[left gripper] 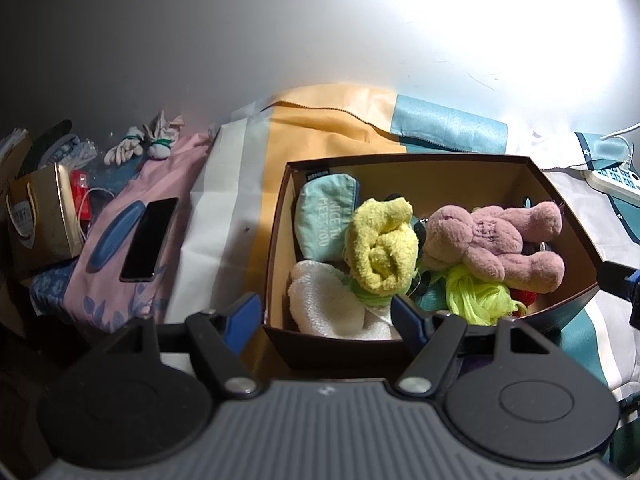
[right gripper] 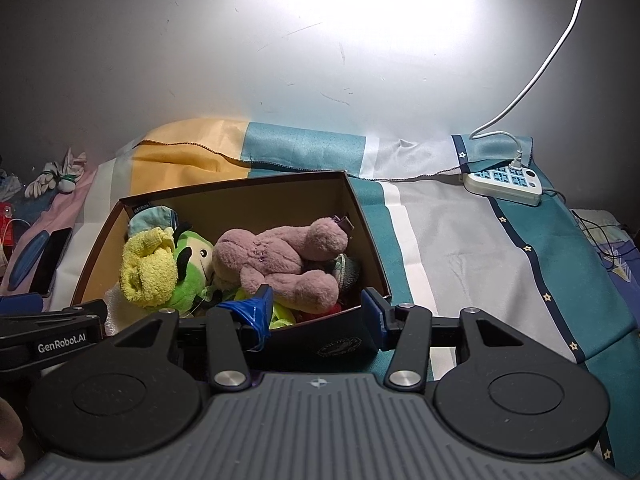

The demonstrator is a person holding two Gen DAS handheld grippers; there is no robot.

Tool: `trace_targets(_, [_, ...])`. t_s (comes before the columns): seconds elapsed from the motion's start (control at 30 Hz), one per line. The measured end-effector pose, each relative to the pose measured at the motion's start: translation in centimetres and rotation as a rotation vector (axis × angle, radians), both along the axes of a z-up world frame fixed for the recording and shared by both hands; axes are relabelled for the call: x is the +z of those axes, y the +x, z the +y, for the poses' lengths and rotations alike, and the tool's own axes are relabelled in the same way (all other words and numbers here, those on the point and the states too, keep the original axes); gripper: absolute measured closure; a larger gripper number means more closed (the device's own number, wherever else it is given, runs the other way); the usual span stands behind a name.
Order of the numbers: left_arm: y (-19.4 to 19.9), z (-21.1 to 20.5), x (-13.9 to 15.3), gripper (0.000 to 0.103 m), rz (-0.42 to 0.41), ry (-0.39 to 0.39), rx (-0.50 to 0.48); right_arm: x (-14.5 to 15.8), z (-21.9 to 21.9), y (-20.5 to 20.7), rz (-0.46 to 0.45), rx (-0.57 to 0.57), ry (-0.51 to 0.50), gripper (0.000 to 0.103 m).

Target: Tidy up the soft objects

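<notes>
A brown cardboard box (left gripper: 276, 240) (right gripper: 368, 232) stands on a striped bedsheet. It holds a pink plush toy (left gripper: 492, 240) (right gripper: 280, 260), a rolled yellow towel (left gripper: 380, 248) (right gripper: 148, 272), a teal pouch (left gripper: 324, 220), a white knitted piece (left gripper: 324, 300), neon green fabric (left gripper: 476, 296) and a green plush (right gripper: 188, 276). My left gripper (left gripper: 326, 316) is open and straddles the box's near left corner. My right gripper (right gripper: 316, 312) is open across the near right corner, one taped finger inside, the other outside. Neither holds a soft item.
A dark phone (left gripper: 150, 240) lies on pink cloth left of the box, beside a gold paper bag (left gripper: 40, 220). White gloves (left gripper: 136, 146) sit by the wall. A power strip (right gripper: 506, 184) with a white cable lies at the back right. Bare sheet (right gripper: 480, 260) spreads right of the box.
</notes>
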State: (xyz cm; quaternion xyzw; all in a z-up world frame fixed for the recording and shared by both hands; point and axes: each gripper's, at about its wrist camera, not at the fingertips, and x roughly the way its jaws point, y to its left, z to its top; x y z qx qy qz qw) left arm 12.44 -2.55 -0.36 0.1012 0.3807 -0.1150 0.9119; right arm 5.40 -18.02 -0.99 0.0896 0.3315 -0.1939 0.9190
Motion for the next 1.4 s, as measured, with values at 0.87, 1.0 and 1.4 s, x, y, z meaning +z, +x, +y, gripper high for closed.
trace_targets(0.87, [-0.08, -0.04, -0.2, 0.03, 0.002, -0.02, -0.016, 0.14, 0.41, -0.46, -0.045, 0.028, -0.007, 0.07])
trace_targets(1.0, [-0.01, -0.02, -0.36, 0.03, 0.007, -0.025, -0.02, 0.13, 0.41, -0.45, -0.045, 0.029, -0.007, 0.07])
trace_targets(1.4, [0.03, 0.21, -0.62, 0.031, 0.004, -0.059, -0.023, -0.34, 0.53, -0.22, -0.035, 0.03, -0.008, 0.07])
